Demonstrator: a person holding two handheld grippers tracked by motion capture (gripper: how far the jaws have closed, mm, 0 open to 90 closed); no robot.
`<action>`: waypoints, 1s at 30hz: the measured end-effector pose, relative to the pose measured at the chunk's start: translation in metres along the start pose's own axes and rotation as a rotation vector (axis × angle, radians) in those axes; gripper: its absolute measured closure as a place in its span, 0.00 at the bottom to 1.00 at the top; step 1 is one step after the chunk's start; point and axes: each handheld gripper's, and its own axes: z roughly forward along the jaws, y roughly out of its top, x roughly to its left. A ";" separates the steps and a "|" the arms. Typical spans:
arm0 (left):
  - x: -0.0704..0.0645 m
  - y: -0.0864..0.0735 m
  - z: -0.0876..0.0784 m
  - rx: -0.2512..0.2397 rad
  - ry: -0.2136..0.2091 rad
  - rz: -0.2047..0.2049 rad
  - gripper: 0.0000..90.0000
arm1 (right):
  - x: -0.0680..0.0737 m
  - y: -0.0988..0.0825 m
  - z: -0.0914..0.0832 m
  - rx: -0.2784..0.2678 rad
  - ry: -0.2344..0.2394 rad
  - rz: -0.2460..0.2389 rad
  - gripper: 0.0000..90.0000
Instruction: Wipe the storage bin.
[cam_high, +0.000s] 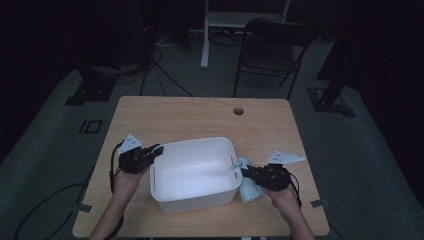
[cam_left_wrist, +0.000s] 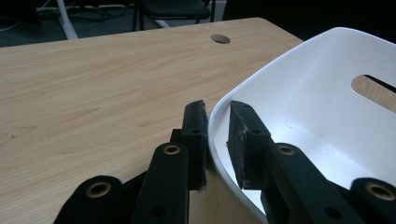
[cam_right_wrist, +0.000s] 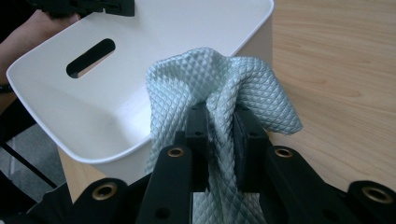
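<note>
- The left hand-held gripper (cam_high: 156, 149) clamps the near-left rim of the white bin (cam_high: 165, 200), one pad outside the wall and one inside, jaws narrowed onto the thin plastic
- The right hand-held gripper (cam_high: 245, 172) is closed on a bunched pale-blue cloth (cam_high: 247, 190), the fabric pinched between both pads with folds spilling above and below them
- In the right gripper view the cloth (cam_right_wrist: 219, 88) rises just beside the bin's corner (cam_right_wrist: 140, 88), outside the wall and not yet over the opening
- From the high view the cloth hangs at the bin's right side, touching or nearly touching its rim, above the worktop (cam_high: 200, 112)
- Judged from this: the cloth is already picked up and the bin steadied, so the pick-up part looks done
- What seems left: carrying the cloth over the rim, lowering it inside and letting go
- The inside of the bin looks bare, so nothing has been placed in it yet
</note>
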 end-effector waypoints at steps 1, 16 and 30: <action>0.000 0.000 0.000 -0.001 0.002 -0.001 0.86 | 0.000 0.000 0.002 0.004 -0.004 0.001 0.87; -0.001 0.000 0.000 0.000 0.008 -0.003 0.86 | -0.006 -0.006 0.015 0.039 -0.018 0.026 0.88; -0.001 0.000 0.001 0.000 0.007 -0.006 0.86 | -0.009 0.003 0.021 0.048 -0.039 0.016 0.88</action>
